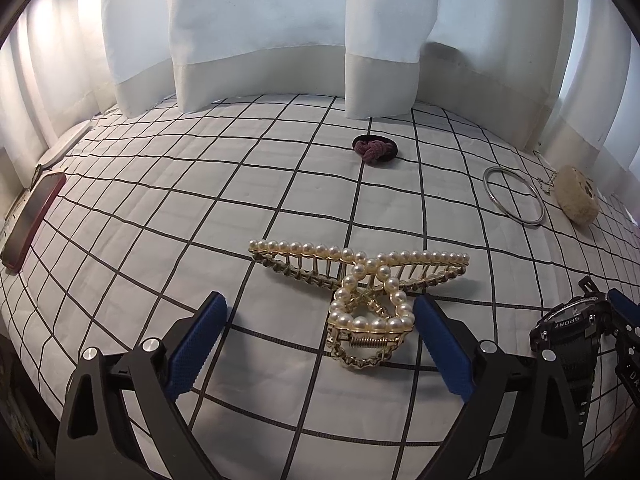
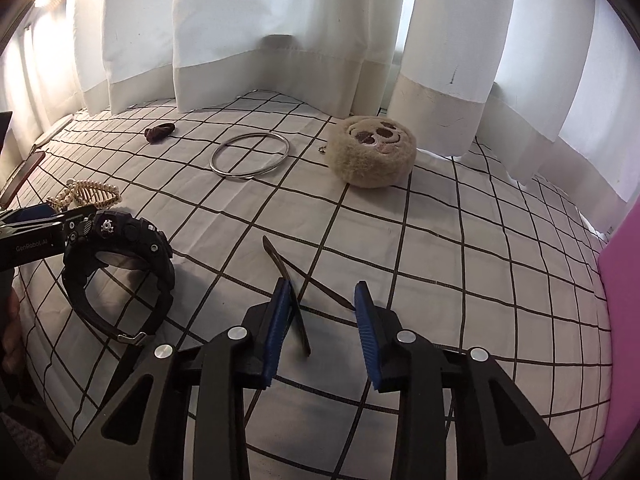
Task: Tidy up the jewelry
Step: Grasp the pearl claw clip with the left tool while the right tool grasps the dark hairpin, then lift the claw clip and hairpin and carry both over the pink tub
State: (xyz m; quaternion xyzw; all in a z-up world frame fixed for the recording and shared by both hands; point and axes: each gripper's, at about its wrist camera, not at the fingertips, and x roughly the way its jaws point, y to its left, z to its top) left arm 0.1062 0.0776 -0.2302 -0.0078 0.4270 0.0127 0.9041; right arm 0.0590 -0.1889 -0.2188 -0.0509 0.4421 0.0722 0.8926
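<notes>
A pearl-and-gold claw hair clip (image 1: pixel 360 280) lies on the checked sheet (image 1: pixel 160 208). My left gripper (image 1: pixel 320 304) stands open around its spring end, and the blue pads (image 1: pixel 200 332) do not press on it. In the right wrist view my right gripper (image 2: pixel 322 292) is shut on a thin dark V-shaped hairpin (image 2: pixel 296 312): one leg lies along the left pad (image 2: pixel 278 320) and the tip of the other meets the right pad. A black sport watch (image 2: pixel 120 252) (image 1: pixel 576 320) lies between the two grippers. The pearl clip (image 2: pixel 86 194) shows at the far left.
A silver bangle (image 1: pixel 514 196) (image 2: pixel 250 156), a maroon scrunchie (image 1: pixel 374 150) (image 2: pixel 160 132) and a round plush pouch (image 1: pixel 578 200) (image 2: pixel 372 152) lie farther back. A red-cased phone (image 1: pixel 32 220) lies at the left edge. White curtains (image 2: pixel 280 40) hang behind; something pink (image 2: pixel 624 320) stands at the right.
</notes>
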